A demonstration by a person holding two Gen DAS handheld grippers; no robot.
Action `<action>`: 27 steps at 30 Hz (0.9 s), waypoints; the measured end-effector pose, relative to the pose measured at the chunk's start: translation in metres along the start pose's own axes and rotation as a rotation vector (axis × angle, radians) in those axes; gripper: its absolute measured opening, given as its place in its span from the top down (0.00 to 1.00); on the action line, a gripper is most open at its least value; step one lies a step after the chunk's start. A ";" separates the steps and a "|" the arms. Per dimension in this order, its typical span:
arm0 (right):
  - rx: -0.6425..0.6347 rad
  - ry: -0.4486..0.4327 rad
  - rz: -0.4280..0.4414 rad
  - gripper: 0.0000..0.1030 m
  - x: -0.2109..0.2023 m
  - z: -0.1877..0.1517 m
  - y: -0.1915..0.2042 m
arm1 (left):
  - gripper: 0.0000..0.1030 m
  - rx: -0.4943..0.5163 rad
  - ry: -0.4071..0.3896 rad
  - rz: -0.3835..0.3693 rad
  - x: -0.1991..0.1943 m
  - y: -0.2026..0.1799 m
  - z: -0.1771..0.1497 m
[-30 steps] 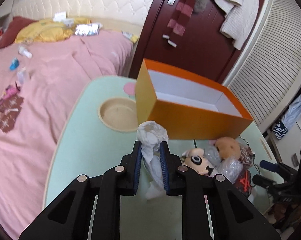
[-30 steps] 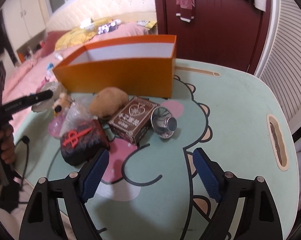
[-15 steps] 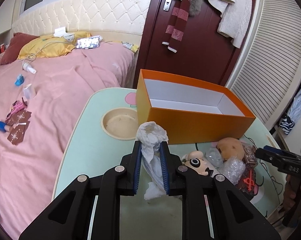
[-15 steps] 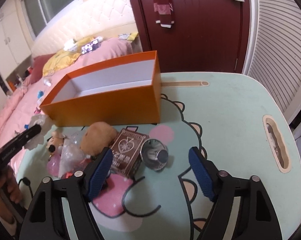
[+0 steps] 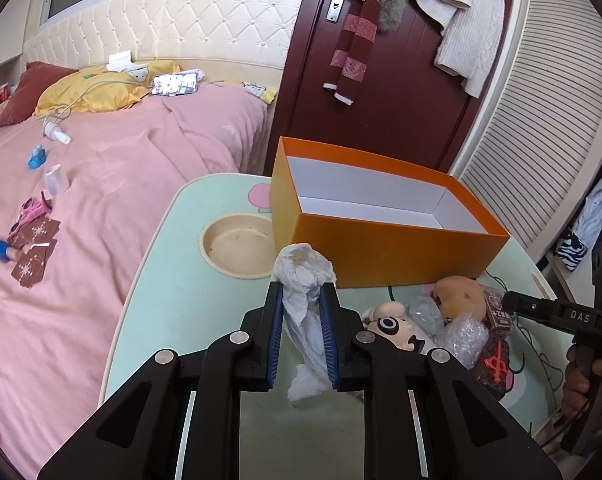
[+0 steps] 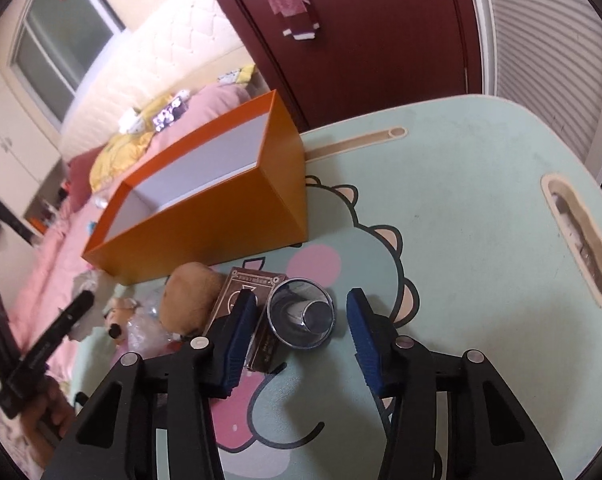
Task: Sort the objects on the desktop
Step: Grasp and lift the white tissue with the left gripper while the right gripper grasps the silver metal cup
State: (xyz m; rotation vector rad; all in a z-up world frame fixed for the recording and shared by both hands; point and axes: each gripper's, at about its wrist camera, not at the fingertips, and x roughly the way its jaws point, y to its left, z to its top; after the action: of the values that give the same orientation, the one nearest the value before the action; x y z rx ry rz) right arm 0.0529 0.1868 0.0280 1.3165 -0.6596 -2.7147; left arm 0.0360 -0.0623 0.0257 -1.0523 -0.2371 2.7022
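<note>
A crumpled white tissue point(image 5: 305, 304) is clamped between the narrow jaws of the left gripper point(image 5: 303, 304), near the orange box point(image 5: 385, 256). The right gripper point(image 6: 303, 312), whose jaws have just been closing, is set around a metal cup point(image 6: 301, 313), seemingly not yet touched.

Left tool point(image 5: 303, 300) clamped shut on tissue point(image 5: 304, 276); right tool point(image 6: 303, 312) angled down over tabletop point(image 6: 481, 208), jaws closing, pads apart.
</note>
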 end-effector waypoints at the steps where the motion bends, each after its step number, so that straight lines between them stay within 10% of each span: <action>1: 0.009 -0.002 0.002 0.55 -0.001 0.000 -0.001 | 0.81 0.002 0.000 0.001 0.000 0.000 0.000; 8: -0.047 -0.019 -0.090 0.56 -0.001 0.001 0.003 | 0.81 0.004 0.003 -0.002 0.000 -0.001 0.000; 13: -0.298 -0.009 -0.316 0.70 0.013 -0.004 0.032 | 0.81 0.010 0.006 0.000 0.001 -0.002 0.000; 27: -0.210 -0.081 -0.203 0.73 -0.008 0.009 0.021 | 0.81 0.003 -0.063 -0.021 -0.012 0.000 0.007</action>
State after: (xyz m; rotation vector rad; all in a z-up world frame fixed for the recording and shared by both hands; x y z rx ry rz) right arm 0.0489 0.1728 0.0473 1.2930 -0.2464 -2.9107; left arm 0.0396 -0.0655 0.0383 -0.9590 -0.2539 2.7194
